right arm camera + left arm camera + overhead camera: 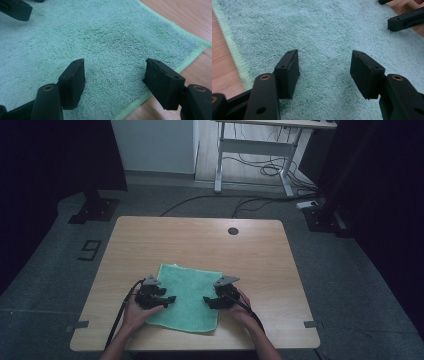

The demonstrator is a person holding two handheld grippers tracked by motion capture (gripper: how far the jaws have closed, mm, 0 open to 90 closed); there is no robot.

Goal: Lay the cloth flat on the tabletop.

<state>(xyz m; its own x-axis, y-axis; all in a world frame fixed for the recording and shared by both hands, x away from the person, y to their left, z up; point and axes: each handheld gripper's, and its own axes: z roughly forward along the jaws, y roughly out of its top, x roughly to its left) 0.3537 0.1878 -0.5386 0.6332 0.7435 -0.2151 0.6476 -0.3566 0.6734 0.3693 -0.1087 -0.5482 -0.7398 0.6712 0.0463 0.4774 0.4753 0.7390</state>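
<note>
A green terry towel [188, 290] lies flat on the wooden table [200, 240], near its front edge. My left gripper [171, 299] hangs low over the towel's left part, jaws open, nothing between them. In the left gripper view the open left gripper [324, 56] looks down on the towel [317, 22], with the right gripper's jaws [404, 21] at the top right. My right gripper [206, 300] is over the towel's right part, also open. Its own view shows the right gripper [115, 62] wide above the towel [100, 32] by the hemmed edge [192, 57].
A round cable hole [233, 231] sits at the table's far side. Beyond the table stand a white desk frame [255, 150], floor cables [250, 202] and two black stand bases [94, 210]. Bare wood lies behind and right of the towel.
</note>
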